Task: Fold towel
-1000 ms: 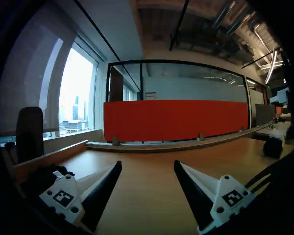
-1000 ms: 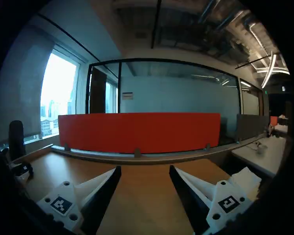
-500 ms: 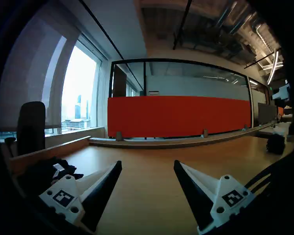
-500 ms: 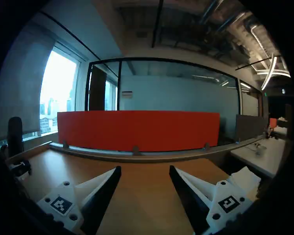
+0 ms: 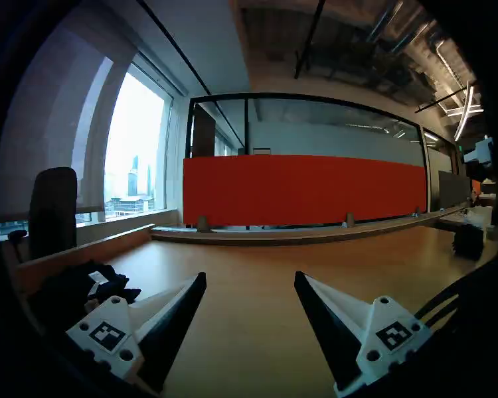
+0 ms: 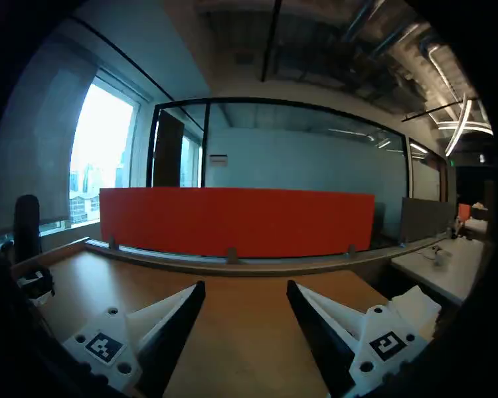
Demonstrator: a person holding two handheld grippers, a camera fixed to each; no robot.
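My left gripper (image 5: 249, 275) hovers open over a bare wooden desk (image 5: 249, 331), nothing between its white fingers (image 5: 166, 308). A dark crumpled cloth with a white tag (image 5: 89, 288) lies at the desk's left edge, just left of the left finger and apart from it. My right gripper (image 6: 246, 284) is also open above the wooden desk (image 6: 242, 345), holding nothing. A white crumpled cloth or paper (image 6: 415, 306) lies low on the right, beyond the right finger. A small dark bundle (image 6: 35, 282) sits at the far left.
A red divider panel (image 5: 302, 189) runs along the desk's far edge. A dark chair back (image 5: 50, 212) stands at the left by the window. A small dark object (image 5: 468, 240) sits far right on the desk. A white side desk (image 6: 448, 265) lies to the right.
In the left gripper view the red divider has slid upward and the dark cloth shows more, so that gripper has dipped slightly. The right gripper view has hardly shifted. Both grippers stay open.
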